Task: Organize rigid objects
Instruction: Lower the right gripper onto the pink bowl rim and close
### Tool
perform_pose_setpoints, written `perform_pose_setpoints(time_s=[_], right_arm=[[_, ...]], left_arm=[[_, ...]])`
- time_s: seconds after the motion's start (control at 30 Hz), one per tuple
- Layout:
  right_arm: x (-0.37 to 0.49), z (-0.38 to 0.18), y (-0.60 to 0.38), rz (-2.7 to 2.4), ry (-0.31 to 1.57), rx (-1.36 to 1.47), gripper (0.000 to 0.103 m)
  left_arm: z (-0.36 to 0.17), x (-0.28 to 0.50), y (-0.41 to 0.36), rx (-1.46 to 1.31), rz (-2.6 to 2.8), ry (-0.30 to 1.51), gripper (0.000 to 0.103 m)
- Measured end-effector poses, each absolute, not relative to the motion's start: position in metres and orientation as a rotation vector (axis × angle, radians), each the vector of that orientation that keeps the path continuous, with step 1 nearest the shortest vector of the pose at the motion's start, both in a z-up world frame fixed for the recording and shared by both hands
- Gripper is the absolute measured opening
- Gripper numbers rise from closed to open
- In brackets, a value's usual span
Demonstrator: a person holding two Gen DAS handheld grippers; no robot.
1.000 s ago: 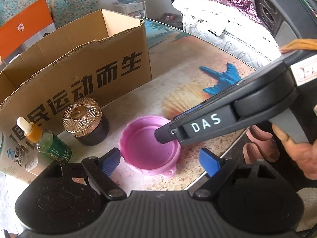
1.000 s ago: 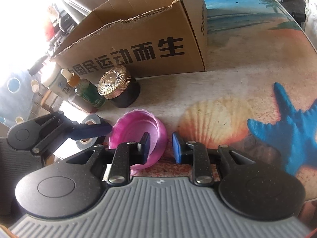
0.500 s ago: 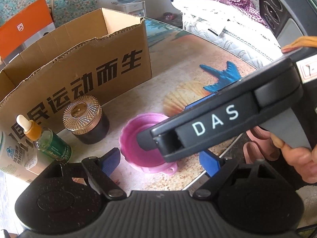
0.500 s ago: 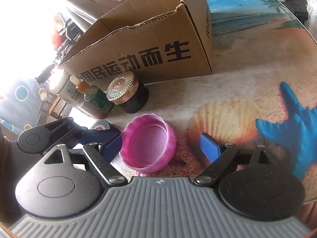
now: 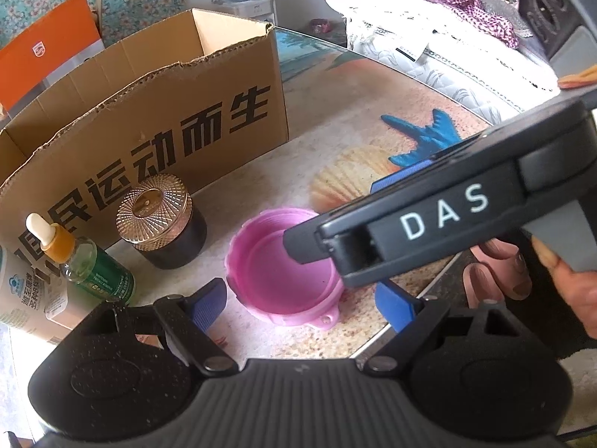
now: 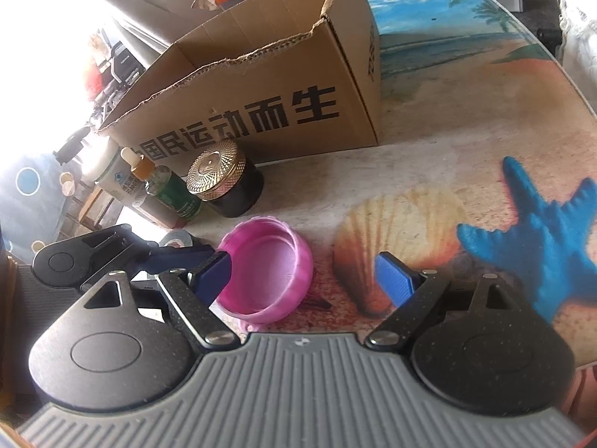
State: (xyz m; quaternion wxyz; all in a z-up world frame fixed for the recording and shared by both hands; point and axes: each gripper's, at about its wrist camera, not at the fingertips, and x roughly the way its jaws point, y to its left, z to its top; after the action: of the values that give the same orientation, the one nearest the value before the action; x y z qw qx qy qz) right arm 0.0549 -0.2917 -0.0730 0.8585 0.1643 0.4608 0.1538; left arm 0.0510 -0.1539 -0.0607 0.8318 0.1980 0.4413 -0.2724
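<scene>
A pink plastic lid (image 5: 276, 272) (image 6: 265, 272) lies hollow side up on the beach-print table, near its front edge. My right gripper (image 6: 304, 278) hangs over it with its jaws wide and closing slightly. The lid sits between them toward the left finger, and neither pad presses on it. In the left wrist view the right gripper (image 5: 347, 212) reaches in from the right above the lid. My left gripper (image 5: 302, 304) is open just in front of the lid and holds nothing. One of its fingers (image 6: 175, 257) shows in the right wrist view.
An open cardboard box (image 5: 168, 130) (image 6: 261, 86) stands behind. In front of it are a dark jar with a gold lid (image 5: 160, 220), a green dropper bottle (image 5: 89, 265) and a white bottle (image 6: 108, 175). A tape roll (image 6: 175, 240) lies at the left. A hand (image 5: 559, 272) holds the right gripper.
My right gripper was shut on the tilted lid's rim. It has opened, and the lid now lies flat on the table between the jaws. The left gripper has not moved.
</scene>
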Motion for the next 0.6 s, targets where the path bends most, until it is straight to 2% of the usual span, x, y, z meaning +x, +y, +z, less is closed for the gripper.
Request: perform_pose_setpoints(time_s=[0.17, 0.4, 0.6], right_arm=[[0.0522, -0.0702, -0.2915, 0.309, 0.946, 0.314, 0.072], [0.0522, -0.0718, -0.289, 0.331, 0.951, 0.306, 0.065], [0.0541, -0.0757, -0.2866, 0.347, 0.973, 0.314, 0.046]], left_arm=[[-0.0624, 0.0515, -0.1552, 0.424, -0.574, 0.938, 0.088], [-0.0653, 0.0522, -0.1596, 0.454, -0.558, 0.93, 0.087], [-0.0641, 0.0553, -0.1552, 0.429, -0.554, 0.943, 0.079]])
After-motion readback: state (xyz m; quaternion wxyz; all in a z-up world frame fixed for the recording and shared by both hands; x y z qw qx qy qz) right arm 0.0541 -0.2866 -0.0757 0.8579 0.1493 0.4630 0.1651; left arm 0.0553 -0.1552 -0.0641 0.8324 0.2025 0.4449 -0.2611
